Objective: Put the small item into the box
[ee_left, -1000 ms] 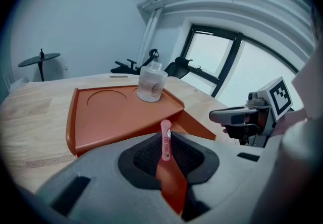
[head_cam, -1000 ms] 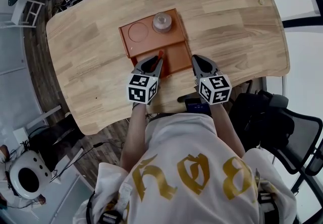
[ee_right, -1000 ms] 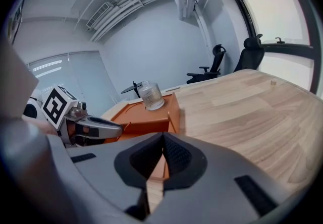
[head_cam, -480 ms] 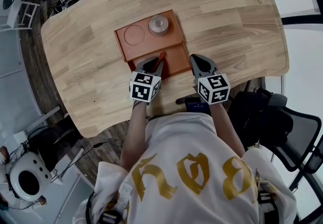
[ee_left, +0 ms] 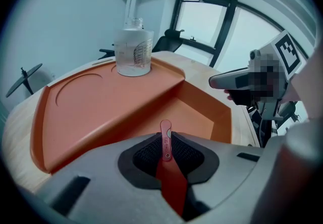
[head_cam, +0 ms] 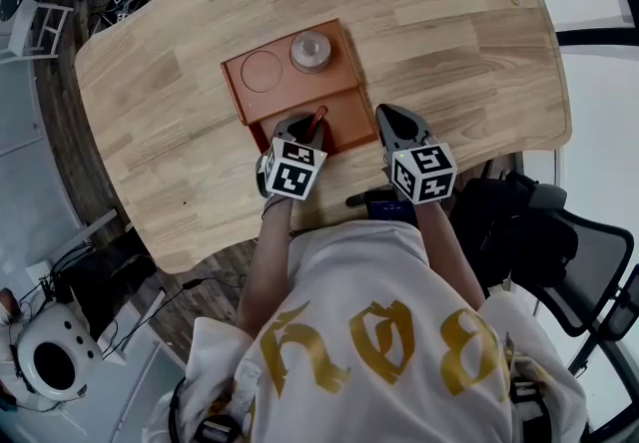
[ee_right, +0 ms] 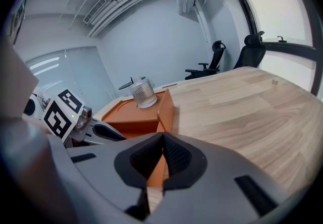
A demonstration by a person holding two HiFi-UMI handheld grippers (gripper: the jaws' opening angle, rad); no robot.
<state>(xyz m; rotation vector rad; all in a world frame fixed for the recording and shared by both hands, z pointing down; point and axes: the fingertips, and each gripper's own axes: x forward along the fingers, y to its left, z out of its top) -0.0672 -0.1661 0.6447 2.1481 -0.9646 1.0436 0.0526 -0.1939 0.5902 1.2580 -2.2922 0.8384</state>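
Observation:
An orange box (head_cam: 262, 102) lies on the wooden table, with a raised shelf at the back and a sunken compartment (ee_left: 200, 113) at the front. My left gripper (head_cam: 303, 124) is shut on a small, slim red item (head_cam: 319, 117), which pokes out over the near edge of that compartment. Seen from the left gripper view, the red item (ee_left: 165, 140) stands clamped between the pads of that gripper (ee_left: 165, 134). My right gripper (head_cam: 385, 116) is shut with nothing in it, just right of the box's near corner. The right gripper view shows its pads (ee_right: 174, 155) pressed together.
A small clear glass jar (head_cam: 311, 50) stands on the box's raised shelf at the back right, beside a round recess (head_cam: 262, 72). Bare wooden tabletop (head_cam: 459, 42) spreads to the right and left. A dark phone-like object (head_cam: 384, 204) lies at the table's near edge.
My left gripper has edged slightly forward and to the right with the red item, toward the box's front compartment. The right gripper has hardly moved.

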